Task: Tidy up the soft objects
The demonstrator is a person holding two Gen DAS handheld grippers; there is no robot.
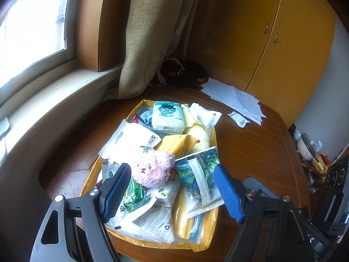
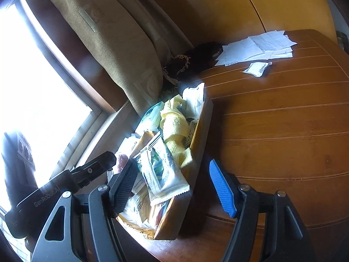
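Brown wooden table [image 1: 250, 144] is carrying the heaped yellow cardboard tray [image 1: 209, 238]; left gripper [image 1: 174, 187], spread and empty, is straddling the pink plush bear [image 1: 152, 168]. Right gripper [image 2: 174, 187] is hanging spread, empty. Risk: pads snagging loose packets.

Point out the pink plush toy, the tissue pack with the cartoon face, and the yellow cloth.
pink plush toy [image 1: 152, 169], left wrist view, its face.
tissue pack [image 1: 167, 118], left wrist view, printed front.
yellow cloth [image 2: 174, 128], right wrist view, middle fold.

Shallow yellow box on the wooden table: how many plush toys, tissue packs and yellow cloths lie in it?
Pink fluffy plush bear: 1
White-and-teal soft tissue pack with cartoon face: 1
Yellow knitted cloth: 1
Total: 3
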